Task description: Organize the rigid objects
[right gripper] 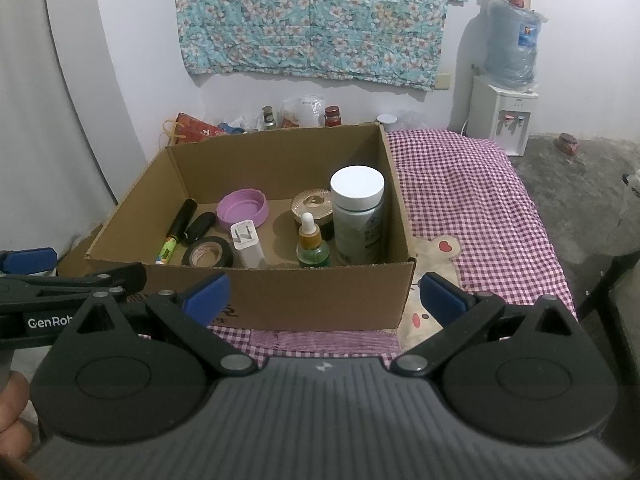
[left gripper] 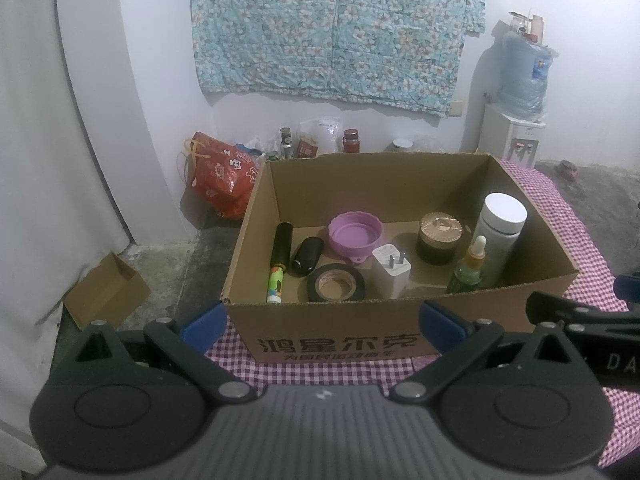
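Observation:
An open cardboard box (left gripper: 332, 336) (right gripper: 312, 300) sits on a checked cloth. Inside it stand a white-capped bottle (left gripper: 500, 236) (right gripper: 358, 216), a green dropper bottle (left gripper: 470, 268) (right gripper: 312, 244), a gold-lidded dark jar (left gripper: 438, 238) (right gripper: 312, 206) and a white charger plug (left gripper: 390, 272) (right gripper: 248, 246). A roll of black tape (left gripper: 335, 283) (right gripper: 208, 258), a purple lid (left gripper: 354, 236) (right gripper: 243, 210), a black case (left gripper: 307, 255) (right gripper: 198, 228) and a black marker-like tube (left gripper: 278, 264) (right gripper: 178, 228) lie at its left. My left gripper (left gripper: 322, 322) and right gripper (right gripper: 324, 294) hover open before the near wall, holding nothing.
The checked cloth (right gripper: 472, 208) with a bear print stretches to the box's right. Bags, jars and bottles (left gripper: 304, 144) line the far wall. A water dispenser (right gripper: 506, 108) stands at the back right. A small flattened carton (left gripper: 106, 290) lies on the floor at left.

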A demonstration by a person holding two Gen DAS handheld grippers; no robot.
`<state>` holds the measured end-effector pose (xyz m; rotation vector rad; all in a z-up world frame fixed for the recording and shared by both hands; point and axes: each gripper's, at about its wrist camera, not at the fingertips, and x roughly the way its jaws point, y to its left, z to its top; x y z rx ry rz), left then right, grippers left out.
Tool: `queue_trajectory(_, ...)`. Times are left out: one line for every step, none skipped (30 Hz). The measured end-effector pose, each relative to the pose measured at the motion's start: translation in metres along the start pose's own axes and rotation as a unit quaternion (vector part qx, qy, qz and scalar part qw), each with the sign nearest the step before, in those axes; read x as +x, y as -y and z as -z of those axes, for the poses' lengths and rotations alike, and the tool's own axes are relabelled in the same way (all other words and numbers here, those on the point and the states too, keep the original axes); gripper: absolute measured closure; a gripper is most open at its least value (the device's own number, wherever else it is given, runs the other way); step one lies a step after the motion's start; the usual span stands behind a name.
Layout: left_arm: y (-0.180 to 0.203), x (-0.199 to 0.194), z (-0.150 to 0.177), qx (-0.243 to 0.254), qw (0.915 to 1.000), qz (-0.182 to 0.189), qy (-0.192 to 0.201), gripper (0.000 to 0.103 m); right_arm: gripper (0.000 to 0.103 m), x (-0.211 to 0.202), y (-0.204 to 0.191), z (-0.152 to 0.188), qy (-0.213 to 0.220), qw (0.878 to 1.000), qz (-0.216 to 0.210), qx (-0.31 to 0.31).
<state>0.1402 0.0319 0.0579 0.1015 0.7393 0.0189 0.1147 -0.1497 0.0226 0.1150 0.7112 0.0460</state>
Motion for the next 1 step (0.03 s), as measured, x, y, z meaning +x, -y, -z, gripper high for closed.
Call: queue_trajectory(-0.0002, 0.0001, -0.0001, 0.000, 1.0000, 0.000, 0.000, 0.000, 0.001, 0.0000, 0.0000, 0.0000, 0.000, 1.000, 0.000, 0.000)
